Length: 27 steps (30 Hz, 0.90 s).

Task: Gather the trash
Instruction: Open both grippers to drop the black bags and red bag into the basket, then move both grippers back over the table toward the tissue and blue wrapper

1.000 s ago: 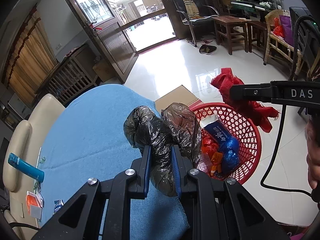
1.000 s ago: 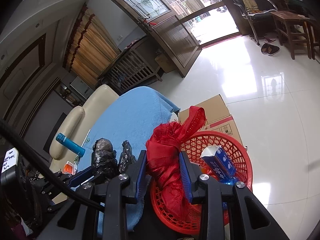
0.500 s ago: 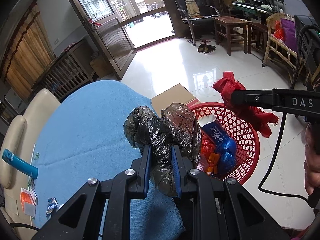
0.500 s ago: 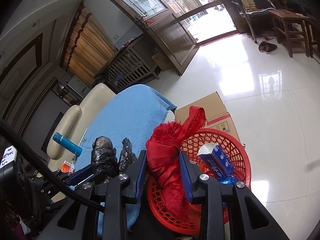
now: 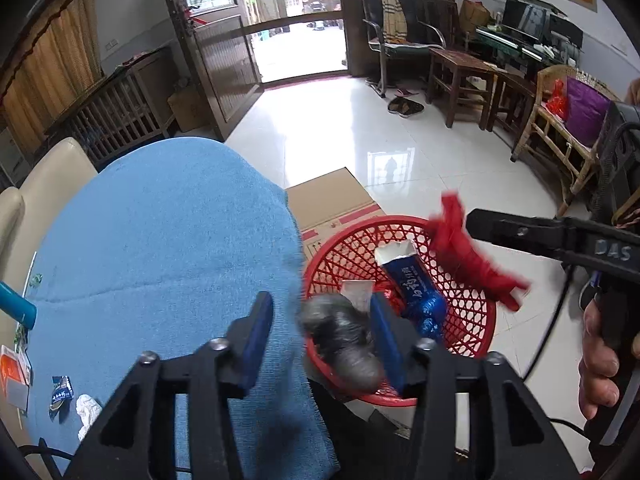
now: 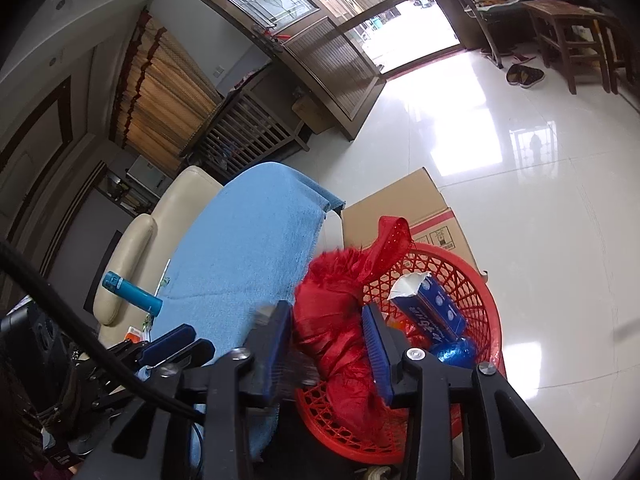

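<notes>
A red plastic basket stands on the floor beside the blue-covered table; it also shows in the right wrist view. My left gripper is open, and the crumpled black bag drops, blurred, between its fingers over the basket's near rim. My right gripper is open, and the red mesh bag falls between its fingers into the basket; that bag also shows in the left wrist view. A blue carton lies in the basket.
A teal tube, an orange packet, a small dark wrapper and a white crumpled scrap lie on the table's left part. A cardboard box lies behind the basket. Chairs and small tables stand at the back right.
Both grippers have opened. The black bag has slipped from the left gripper and the red mesh bag from the right; both fall toward the basket. The left gripper has moved toward the basket.
</notes>
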{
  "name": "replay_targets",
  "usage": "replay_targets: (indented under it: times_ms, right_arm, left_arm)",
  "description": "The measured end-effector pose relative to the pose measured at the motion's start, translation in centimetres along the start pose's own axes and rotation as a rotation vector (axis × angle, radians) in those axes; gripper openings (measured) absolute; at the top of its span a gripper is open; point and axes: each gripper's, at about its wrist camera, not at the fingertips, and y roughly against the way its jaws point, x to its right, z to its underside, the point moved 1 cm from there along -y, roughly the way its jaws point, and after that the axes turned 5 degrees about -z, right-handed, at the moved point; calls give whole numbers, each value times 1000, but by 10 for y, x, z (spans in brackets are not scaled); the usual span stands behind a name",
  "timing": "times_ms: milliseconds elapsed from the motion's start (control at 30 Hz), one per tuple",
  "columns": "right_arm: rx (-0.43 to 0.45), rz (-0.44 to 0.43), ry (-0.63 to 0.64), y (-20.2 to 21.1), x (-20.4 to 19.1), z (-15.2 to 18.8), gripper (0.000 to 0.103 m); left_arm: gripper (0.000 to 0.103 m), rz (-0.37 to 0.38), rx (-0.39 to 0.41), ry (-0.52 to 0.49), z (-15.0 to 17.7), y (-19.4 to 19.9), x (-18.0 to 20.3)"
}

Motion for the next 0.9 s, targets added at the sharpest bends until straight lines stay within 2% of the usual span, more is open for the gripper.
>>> replay_targets:
  times_ms: [33, 200, 367, 467, 600, 767, 900]
  right_arm:
    - [14, -13, -7, 2, 1, 0, 68]
    - [42, -12, 24, 8, -8, -2, 68]
    - [31, -13, 48, 4, -19, 0, 68]
    - [5, -11, 62, -5, -27, 6, 68]
    - [-42, -2, 92, -19, -39, 15, 68]
    - [-92, 14, 142, -34, -56, 30, 68]
    - [-123, 26, 181, -42, -70, 40, 68]
  left_arm:
    - [53, -2, 3, 1, 1, 1, -1]
    - [53, -21, 10, 26, 11, 8, -12]
    - [56, -55, 15, 52, 32, 19, -24]
    - [56, -58, 19, 72, 48, 25, -34]
    - [58, -104, 34, 108, 69, 35, -52]
    - [58, -127, 42, 196, 87, 43, -82]
    - [58, -137, 53, 224, 98, 48, -93]
